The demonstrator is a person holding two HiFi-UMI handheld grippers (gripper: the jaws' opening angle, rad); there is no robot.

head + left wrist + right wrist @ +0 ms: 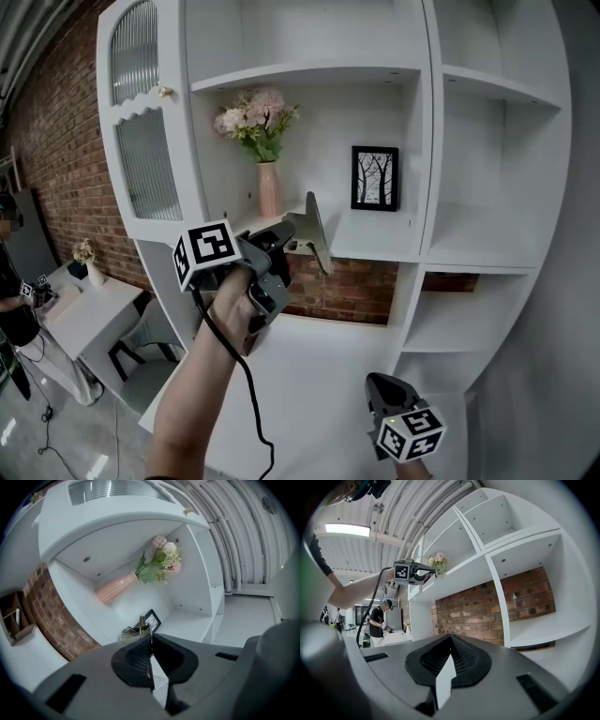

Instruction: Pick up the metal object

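The left gripper (287,236) is pinching the metal object (316,227) between almost closed jaws at the front edge of the white shelf (375,239), just right of the pink vase (269,189). The right gripper (382,384) is hanging well below, its jaws pressing together on nothing.

Dull grey metal object (314,230), matt white shelf (375,246) — rough brick wall (342,286)

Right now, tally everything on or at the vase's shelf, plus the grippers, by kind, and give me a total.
Vase with flowers: 1
Framed picture: 1
Metal object, at the shelf edge, held by the left gripper: 1
Grippers: 2, counting the left gripper and the right gripper
Total: 5
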